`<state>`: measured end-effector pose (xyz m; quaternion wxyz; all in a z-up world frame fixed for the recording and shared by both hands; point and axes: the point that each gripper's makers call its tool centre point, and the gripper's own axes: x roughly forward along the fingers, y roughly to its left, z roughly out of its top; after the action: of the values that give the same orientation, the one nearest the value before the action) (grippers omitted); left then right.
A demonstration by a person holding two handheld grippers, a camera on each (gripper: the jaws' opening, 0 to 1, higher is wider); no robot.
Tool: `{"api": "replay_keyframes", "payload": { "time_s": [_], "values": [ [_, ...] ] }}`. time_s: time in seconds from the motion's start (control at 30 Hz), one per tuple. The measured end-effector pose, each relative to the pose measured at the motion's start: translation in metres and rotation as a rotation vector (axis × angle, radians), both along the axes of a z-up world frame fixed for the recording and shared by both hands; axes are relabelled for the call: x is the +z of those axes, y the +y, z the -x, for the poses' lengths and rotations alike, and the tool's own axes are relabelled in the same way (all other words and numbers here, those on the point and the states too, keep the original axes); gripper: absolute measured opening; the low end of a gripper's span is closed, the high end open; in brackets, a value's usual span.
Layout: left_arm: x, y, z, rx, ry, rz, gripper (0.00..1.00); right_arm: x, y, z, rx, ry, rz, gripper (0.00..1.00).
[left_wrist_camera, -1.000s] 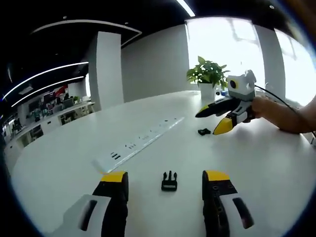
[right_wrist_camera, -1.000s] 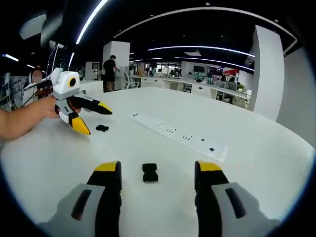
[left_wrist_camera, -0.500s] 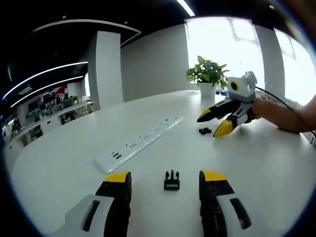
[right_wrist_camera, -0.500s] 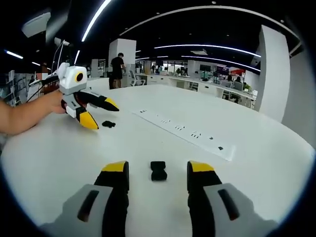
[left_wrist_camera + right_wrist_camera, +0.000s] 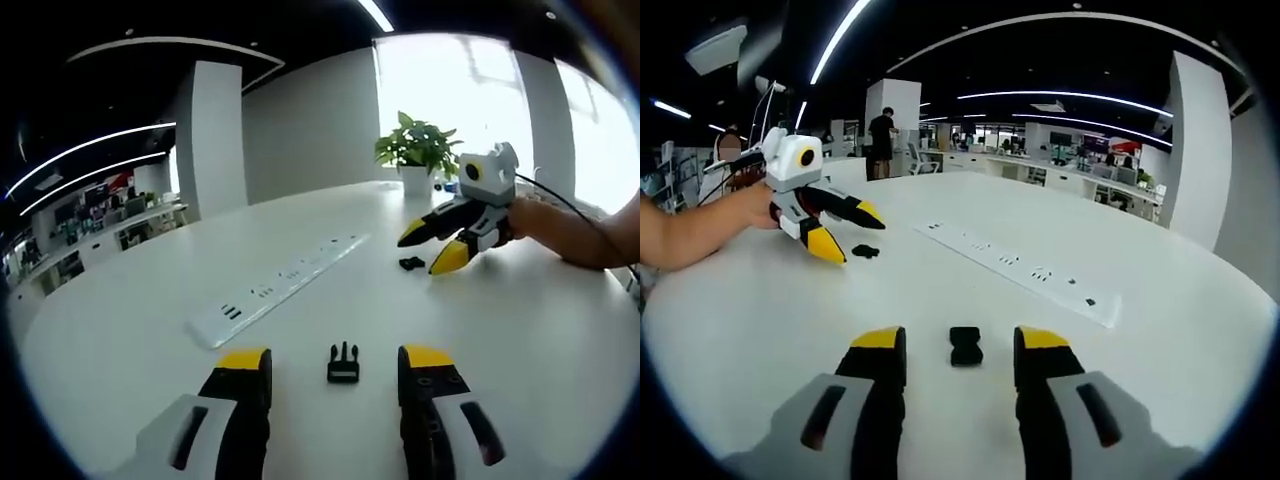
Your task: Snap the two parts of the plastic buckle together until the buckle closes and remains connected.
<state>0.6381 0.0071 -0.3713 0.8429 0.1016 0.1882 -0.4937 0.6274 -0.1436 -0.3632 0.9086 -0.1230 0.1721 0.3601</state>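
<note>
On the white table lies the black pronged buckle part, between the yellow-tipped jaws of my left gripper, which is open and not touching it. The black socket buckle part lies between the jaws of my right gripper, also open and clear of it. Across the table, the right gripper hovers open over the socket part. From the opposite side, the left gripper hangs open over the pronged part.
A long white power strip lies across the table between the two parts. A potted plant stands at the table's far edge. A person's hand and forearm hold the grippers. Office desks and a standing person are far behind.
Both grippers' jaws have narrowed a little around their buckle parts. The right gripper has edged closer to the socket part. The parts themselves lie where they were.
</note>
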Motion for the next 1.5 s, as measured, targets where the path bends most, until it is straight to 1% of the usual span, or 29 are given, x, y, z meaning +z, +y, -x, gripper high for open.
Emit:
{"api": "replay_keyframes", "payload": {
  "time_s": [0.07, 0.2, 0.33, 0.53, 0.67, 0.77, 0.9, 1.07, 1.13, 1.23, 1.5],
  "values": [
    [0.001, 0.000, 0.001, -0.002, 0.004, 0.006, 0.49, 0.000, 0.000, 0.000, 0.002, -0.002, 0.006, 0.40],
    [0.001, 0.001, 0.002, -0.007, 0.004, 0.006, 0.42, -0.002, 0.000, 0.001, 0.001, 0.000, 0.007, 0.39],
    [0.000, 0.001, 0.005, -0.024, -0.003, -0.009, 0.37, -0.003, 0.000, 0.000, 0.005, 0.006, 0.007, 0.38],
    [-0.003, 0.000, 0.006, -0.037, 0.000, -0.027, 0.34, -0.003, 0.001, 0.001, 0.007, 0.009, 0.007, 0.36],
    [-0.004, 0.000, 0.007, -0.037, 0.003, -0.038, 0.33, -0.003, 0.001, 0.001, 0.001, 0.014, 0.003, 0.34],
    [-0.002, -0.001, 0.010, -0.041, 0.001, -0.039, 0.29, -0.003, 0.001, 0.002, 0.003, 0.017, 0.002, 0.32],
    [-0.002, -0.001, 0.010, -0.040, 0.007, -0.038, 0.29, -0.005, 0.002, 0.004, 0.012, 0.021, 0.017, 0.34],
    [-0.006, -0.003, 0.012, -0.050, 0.006, -0.057, 0.28, -0.004, 0.003, 0.003, 0.012, 0.021, 0.009, 0.34],
    [-0.006, -0.002, 0.010, -0.044, 0.015, -0.059, 0.28, -0.005, 0.003, 0.003, 0.014, 0.024, 0.007, 0.34],
    [-0.005, -0.003, 0.010, -0.038, 0.021, -0.048, 0.28, -0.006, 0.003, 0.004, 0.017, 0.029, 0.015, 0.29],
    [-0.007, -0.004, 0.010, -0.041, 0.020, -0.055, 0.28, -0.004, 0.002, 0.003, 0.007, 0.028, 0.003, 0.29]
  ]
}}
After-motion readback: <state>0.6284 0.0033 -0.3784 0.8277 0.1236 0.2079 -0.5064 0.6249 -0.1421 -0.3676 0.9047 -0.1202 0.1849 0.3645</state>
